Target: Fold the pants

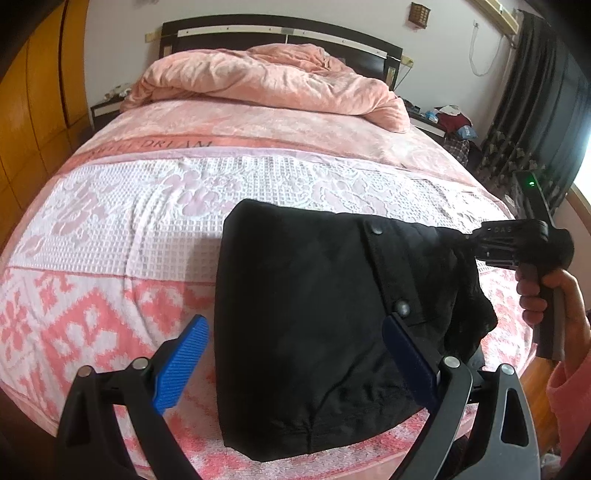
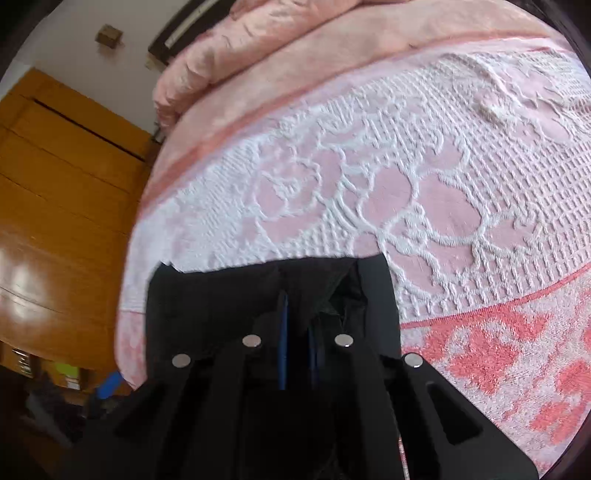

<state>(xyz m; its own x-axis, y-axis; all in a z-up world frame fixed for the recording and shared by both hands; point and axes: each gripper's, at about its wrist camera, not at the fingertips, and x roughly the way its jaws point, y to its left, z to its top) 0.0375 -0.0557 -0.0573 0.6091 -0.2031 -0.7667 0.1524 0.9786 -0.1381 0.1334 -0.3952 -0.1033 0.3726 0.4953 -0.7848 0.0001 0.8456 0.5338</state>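
Observation:
Black pants point(image 1: 314, 314) lie folded into a thick bundle on the pink and white bedspread point(image 1: 129, 221), close to the bed's near edge. My left gripper point(image 1: 295, 325) stands open above them, its jaws wide. The left blue pad point(image 1: 184, 362) is over bare bedspread and the right pad point(image 1: 406, 365) lies over the fabric. My right gripper point(image 1: 467, 242), held by a hand point(image 1: 535, 295), is shut on the pants' right edge, which it pulls taut. In the right wrist view the right gripper point(image 2: 299, 306) has black cloth point(image 2: 207, 302) bunched between its nearly closed blue pads.
A crumpled pink quilt point(image 1: 266, 81) is heaped at the dark headboard point(image 1: 280, 33). A wooden wardrobe point(image 1: 33, 92) stands to the left. A cluttered nightstand point(image 1: 443, 122), dark curtains point(image 1: 535, 110) and a black device with a green light point(image 1: 532, 188) are on the right.

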